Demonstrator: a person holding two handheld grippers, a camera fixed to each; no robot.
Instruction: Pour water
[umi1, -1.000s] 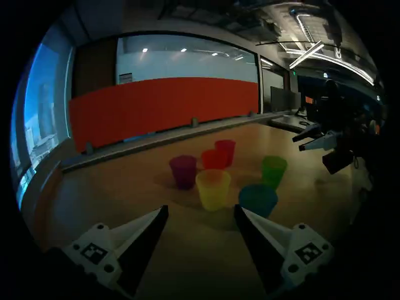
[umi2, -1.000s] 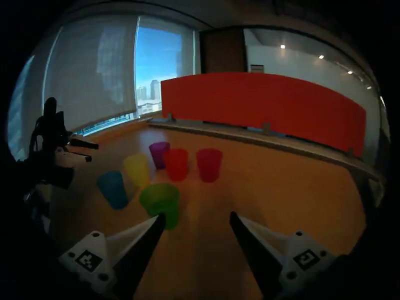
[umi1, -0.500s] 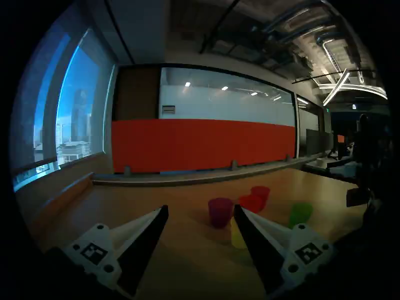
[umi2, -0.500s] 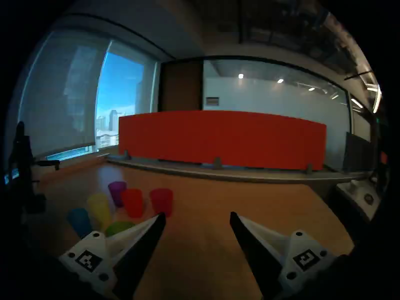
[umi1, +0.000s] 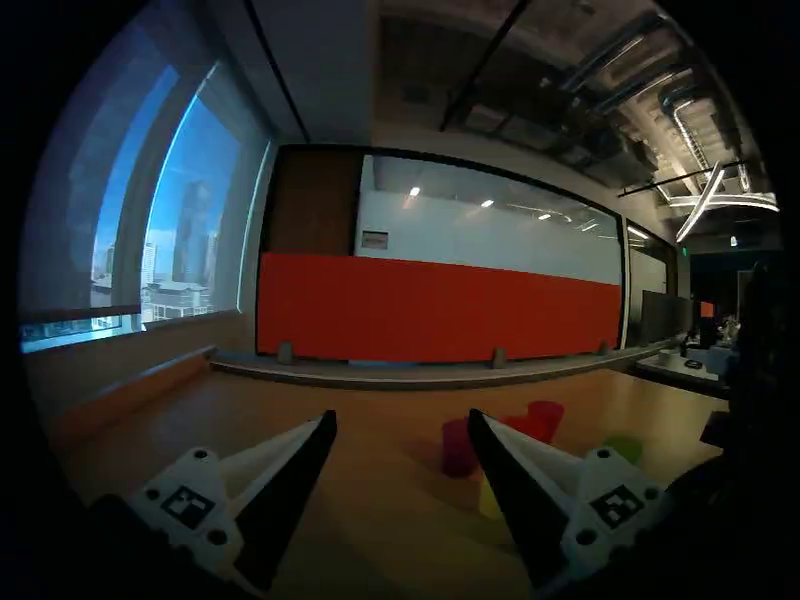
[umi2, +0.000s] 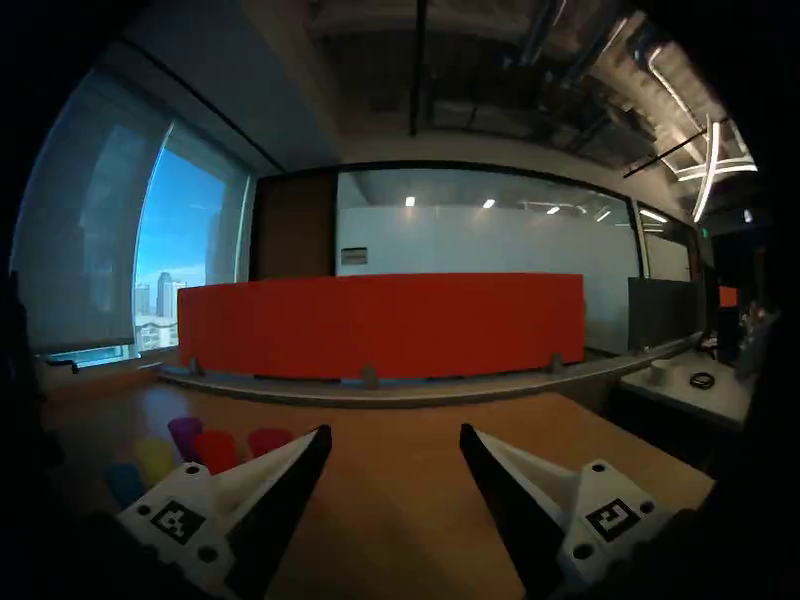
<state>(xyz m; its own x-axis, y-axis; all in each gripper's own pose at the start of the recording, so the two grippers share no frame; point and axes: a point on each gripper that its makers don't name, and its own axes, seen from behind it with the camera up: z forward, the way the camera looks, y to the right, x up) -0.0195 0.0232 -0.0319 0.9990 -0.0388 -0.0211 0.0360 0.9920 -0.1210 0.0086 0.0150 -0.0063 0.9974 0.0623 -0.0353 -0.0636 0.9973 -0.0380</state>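
Note:
Several coloured plastic cups stand close together on a wooden table (umi1: 380, 470). In the left gripper view a purple cup (umi1: 457, 447), a red cup (umi1: 545, 418), a yellow cup (umi1: 487, 497) and a green cup (umi1: 625, 446) sit low at right, partly behind my right finger. My left gripper (umi1: 400, 430) is open and empty, held low over the table. In the right gripper view the purple cup (umi2: 185, 436), an orange-red cup (umi2: 215, 450), a red cup (umi2: 268, 440), a yellow cup (umi2: 155, 458) and a blue cup (umi2: 124, 482) sit at lower left. My right gripper (umi2: 393, 440) is open and empty.
A long orange-red partition (umi1: 440, 320) runs along the table's far edge (umi2: 380, 325). Large windows (umi1: 150, 250) lie to the left. A second desk (umi2: 690, 385) with small items stands at right. Dark shapes crowd the right edge of the left gripper view.
Both views have tilted up and dropped lower toward the table, so the cups slid to the bottom of each view. Both grippers stayed open. No cup has moved.

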